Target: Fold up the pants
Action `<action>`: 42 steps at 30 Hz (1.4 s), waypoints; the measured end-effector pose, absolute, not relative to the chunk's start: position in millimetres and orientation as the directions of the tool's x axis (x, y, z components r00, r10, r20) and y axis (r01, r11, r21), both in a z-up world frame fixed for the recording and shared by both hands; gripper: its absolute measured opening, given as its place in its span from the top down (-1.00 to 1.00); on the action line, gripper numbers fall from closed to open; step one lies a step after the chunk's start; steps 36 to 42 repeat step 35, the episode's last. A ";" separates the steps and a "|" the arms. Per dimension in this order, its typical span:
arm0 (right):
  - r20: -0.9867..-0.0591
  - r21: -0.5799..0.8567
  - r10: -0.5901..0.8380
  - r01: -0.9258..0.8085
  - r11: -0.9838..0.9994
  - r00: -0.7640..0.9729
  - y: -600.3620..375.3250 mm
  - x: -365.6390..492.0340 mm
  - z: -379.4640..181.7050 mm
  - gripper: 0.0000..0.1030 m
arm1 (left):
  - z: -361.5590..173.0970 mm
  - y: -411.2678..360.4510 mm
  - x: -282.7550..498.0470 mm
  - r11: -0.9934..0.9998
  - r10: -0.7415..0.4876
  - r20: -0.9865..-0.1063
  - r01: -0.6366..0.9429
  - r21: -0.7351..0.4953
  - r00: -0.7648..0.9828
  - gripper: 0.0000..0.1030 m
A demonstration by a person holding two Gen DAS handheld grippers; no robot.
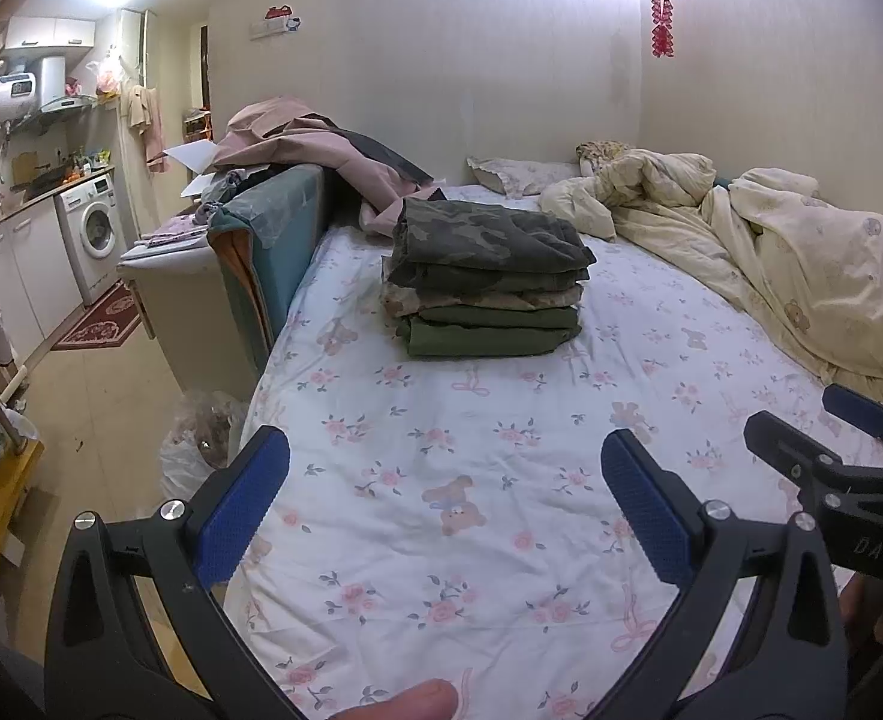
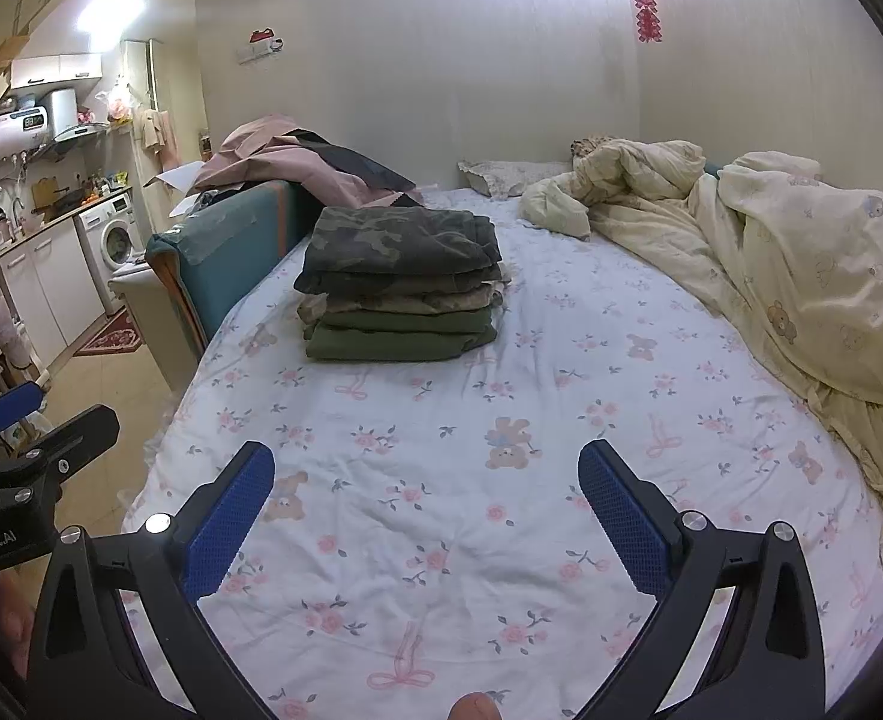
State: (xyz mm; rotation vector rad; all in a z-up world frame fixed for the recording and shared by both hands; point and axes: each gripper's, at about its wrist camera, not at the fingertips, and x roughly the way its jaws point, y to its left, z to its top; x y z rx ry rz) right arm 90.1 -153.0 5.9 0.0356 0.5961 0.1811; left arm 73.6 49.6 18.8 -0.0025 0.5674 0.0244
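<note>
A stack of several folded pants [image 1: 486, 276], camouflage on top and olive green below, sits on the floral bed sheet [image 1: 441, 480] near the bed's far left side. It also shows in the right wrist view [image 2: 402, 282]. My left gripper [image 1: 444, 498] is open and empty above the bare sheet, well short of the stack. My right gripper [image 2: 426, 510] is open and empty too, above the sheet [image 2: 441, 540] beside the left one. The right gripper shows at the right edge of the left view [image 1: 825, 438]. The left gripper shows at the left edge of the right view [image 2: 45, 414].
A rumpled cream duvet [image 1: 771, 252] fills the bed's right side, with a pillow [image 1: 525, 174] at the head. Pink and dark clothes [image 1: 315, 150] lie heaped over a teal headboard-like panel [image 1: 279, 228] at the left. A kitchen with a washing machine [image 1: 90, 228] lies beyond.
</note>
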 end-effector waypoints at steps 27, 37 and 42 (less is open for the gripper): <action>-0.554 0.083 0.181 -0.163 0.983 0.813 -153.8 90.6 5.6 -1.00 | 20.9 48.6 72.7 0.999 0.030 -0.530 -0.036 -0.001 0.848 -0.99; -0.553 0.081 0.182 -0.165 0.983 0.813 -154.1 90.2 5.4 -1.00 | 20.5 49.5 72.9 0.999 0.025 -0.530 -0.036 -0.010 0.848 -0.99; -0.553 0.081 0.182 -0.165 0.983 0.813 -154.1 90.2 5.4 -1.00 | 20.5 49.5 72.9 0.999 0.025 -0.530 -0.036 -0.010 0.848 -0.99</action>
